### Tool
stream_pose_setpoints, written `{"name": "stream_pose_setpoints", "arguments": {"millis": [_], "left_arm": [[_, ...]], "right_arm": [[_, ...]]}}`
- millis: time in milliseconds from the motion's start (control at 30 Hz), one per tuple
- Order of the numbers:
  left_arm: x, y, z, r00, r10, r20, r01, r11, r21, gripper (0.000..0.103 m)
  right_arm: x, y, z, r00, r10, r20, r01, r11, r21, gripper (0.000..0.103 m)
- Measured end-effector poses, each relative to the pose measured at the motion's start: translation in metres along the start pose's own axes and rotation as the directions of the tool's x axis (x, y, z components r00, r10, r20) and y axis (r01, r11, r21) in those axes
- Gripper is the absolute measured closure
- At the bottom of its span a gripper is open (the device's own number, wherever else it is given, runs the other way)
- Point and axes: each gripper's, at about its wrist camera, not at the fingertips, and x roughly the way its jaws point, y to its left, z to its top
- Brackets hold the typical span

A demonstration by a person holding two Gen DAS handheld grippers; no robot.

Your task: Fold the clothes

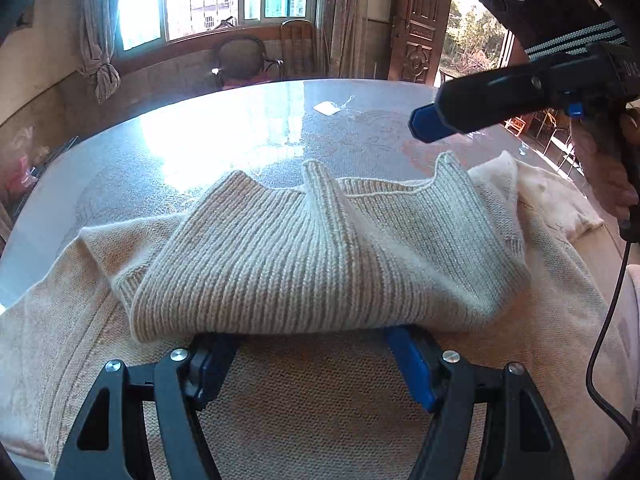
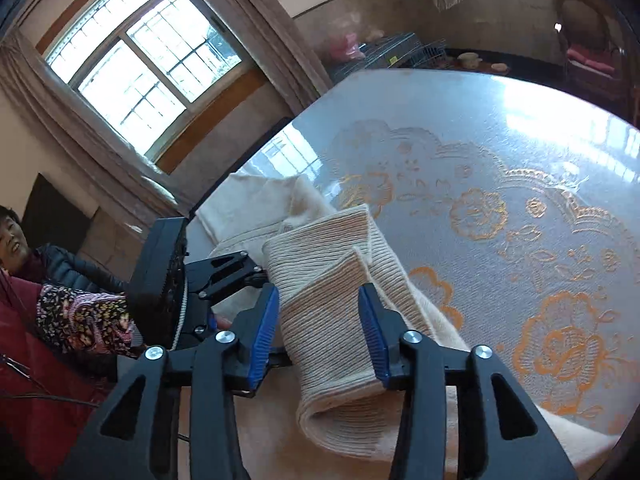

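A cream knit sweater (image 1: pixel 300 420) lies flat on the round table (image 1: pixel 240 140). Its ribbed roll collar (image 1: pixel 320 256) is folded down over the body and stands up in soft peaks. My left gripper (image 1: pixel 312 344) is open and wide, low over the sweater, its blue pads (image 1: pixel 412 368) at the collar's near edge, with the tips hidden under the fold. My right gripper (image 1: pixel 428 124) hovers in the air above the table beyond the collar's right side. In the right wrist view the right gripper (image 2: pixel 320 320) is open, and the collar (image 2: pixel 332 280) shows below, between its fingers. The left gripper (image 2: pixel 240 268) sits at the collar's left edge.
The table cover (image 2: pixel 500 208) is glossy with orange flower patterns. A small white tag (image 1: pixel 327 108) lies far out on it. Chairs (image 1: pixel 240 60) stand by the window. A person in a dark jacket (image 2: pixel 72 268) sits at the left. A hand (image 1: pixel 608 176) holds the right gripper.
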Motion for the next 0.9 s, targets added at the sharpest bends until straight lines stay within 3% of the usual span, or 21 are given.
{"name": "stream_pose_setpoints", "arguments": {"millis": [100, 167, 267, 367, 433, 467, 500, 600, 667, 700, 733, 767, 800, 867, 900], "left_arm": [[0.002, -0.002, 0.002, 1.000, 0.001, -0.001, -0.001, 1.000, 0.001, 0.030], [0.003, -0.003, 0.002, 1.000, 0.002, -0.001, -0.002, 1.000, 0.002, 0.030], [0.006, -0.006, 0.002, 1.000, 0.003, 0.000, -0.003, 1.000, 0.001, 0.030], [0.005, -0.005, 0.002, 1.000, 0.005, 0.001, -0.005, 1.000, -0.006, 0.030], [0.005, -0.004, 0.002, 1.000, 0.005, 0.001, -0.005, 1.000, -0.011, 0.030], [0.004, -0.004, 0.002, 1.000, 0.003, 0.002, -0.002, 1.000, -0.014, 0.030], [0.004, -0.003, 0.002, 1.000, -0.001, 0.003, 0.001, 1.000, -0.018, 0.030], [0.004, -0.001, 0.002, 1.000, -0.007, 0.005, 0.008, 1.000, -0.025, 0.030], [0.003, -0.001, 0.002, 1.000, -0.010, 0.006, 0.010, 1.000, -0.028, 0.030], [0.003, -0.001, 0.002, 1.000, -0.011, 0.006, 0.011, 1.000, -0.028, 0.030], [0.003, -0.002, 0.002, 1.000, -0.011, 0.006, 0.012, 1.000, -0.029, 0.030], [0.002, -0.002, 0.002, 1.000, -0.012, 0.007, 0.012, 0.999, -0.030, 0.030], [0.002, -0.002, 0.002, 1.000, -0.013, 0.007, 0.013, 0.999, -0.031, 0.030], [0.002, -0.002, 0.002, 1.000, -0.013, 0.007, 0.013, 0.999, -0.031, 0.030], [0.002, -0.002, 0.002, 1.000, -0.014, 0.007, 0.014, 0.999, -0.032, 0.030]], "right_arm": [[0.019, -0.010, 0.007, 0.994, -0.080, -0.072, 0.079, 0.997, -0.021, 0.045], [0.032, -0.007, 0.010, 0.993, -0.060, -0.103, 0.054, 0.997, -0.063, 0.045], [0.061, 0.004, 0.019, 0.985, -0.101, -0.142, 0.078, 0.984, -0.159, 0.046], [0.097, -0.002, 0.022, 0.962, -0.119, -0.246, 0.079, 0.983, -0.167, 0.046], [0.097, 0.004, 0.024, 0.954, -0.152, -0.258, 0.097, 0.972, -0.215, 0.057], [0.097, 0.007, 0.025, 0.950, -0.169, -0.262, 0.106, 0.965, -0.239, 0.083], [0.098, 0.010, 0.026, 0.946, -0.186, -0.267, 0.114, 0.958, -0.263, 0.089], [0.098, 0.020, 0.029, 0.931, -0.236, -0.277, 0.137, 0.932, -0.335, 0.091], [0.097, 0.016, 0.044, 0.900, -0.359, -0.249, 0.250, 0.891, -0.380, 0.091], [0.097, 0.016, 0.053, 0.858, -0.482, -0.179, 0.361, 0.812, -0.458, 0.091], [0.097, 0.017, 0.061, 0.799, -0.594, -0.098, 0.465, 0.713, -0.525, 0.091], [0.097, 0.017, 0.070, 0.725, -0.689, -0.008, 0.559, 0.595, -0.577, 0.091], [0.095, 0.015, 0.080, 0.688, -0.721, 0.083, 0.611, 0.513, -0.603, 0.091], [0.090, -0.006, 0.105, 0.714, -0.690, 0.122, 0.643, 0.576, -0.504, 0.088], [0.087, -0.018, 0.118, 0.725, -0.674, 0.142, 0.654, 0.608, -0.451, 0.079]]}}
